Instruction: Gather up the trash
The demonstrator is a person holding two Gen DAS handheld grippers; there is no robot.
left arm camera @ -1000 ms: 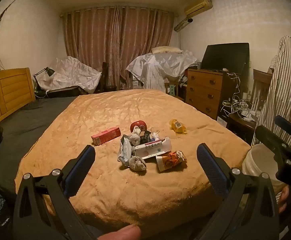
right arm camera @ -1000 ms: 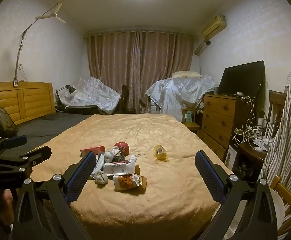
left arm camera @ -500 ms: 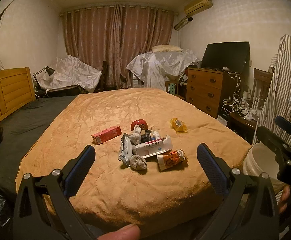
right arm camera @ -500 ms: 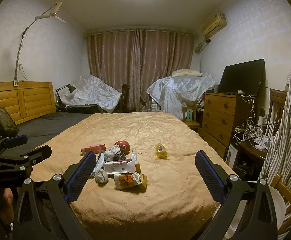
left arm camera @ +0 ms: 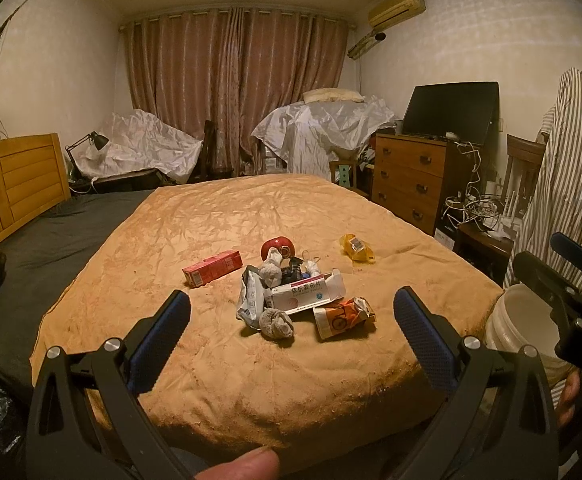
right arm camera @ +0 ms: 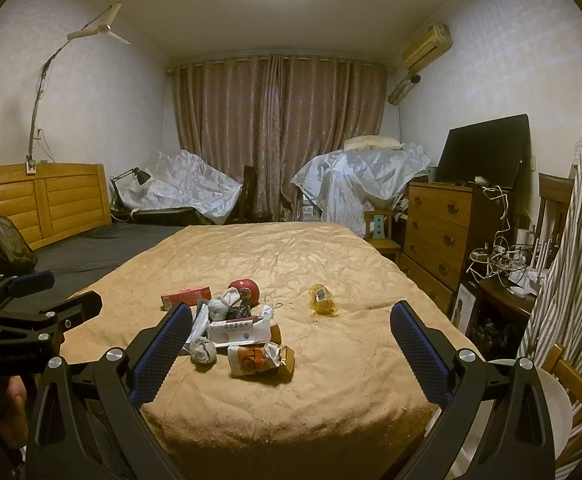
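White bucket (left arm camera: 521, 328) partly hidden.

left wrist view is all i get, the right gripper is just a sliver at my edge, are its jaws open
observer: Yes. In the right wrist view the right gripper has its jaws wide apart with nothing between them. It is aimed at the trash pile on the bed.

operator: ok, anything near the bucket that i cant see from here

observer: A wooden chair stands right beside the white bucket, on the side away from the bed. Your view shows only striped cloth there.
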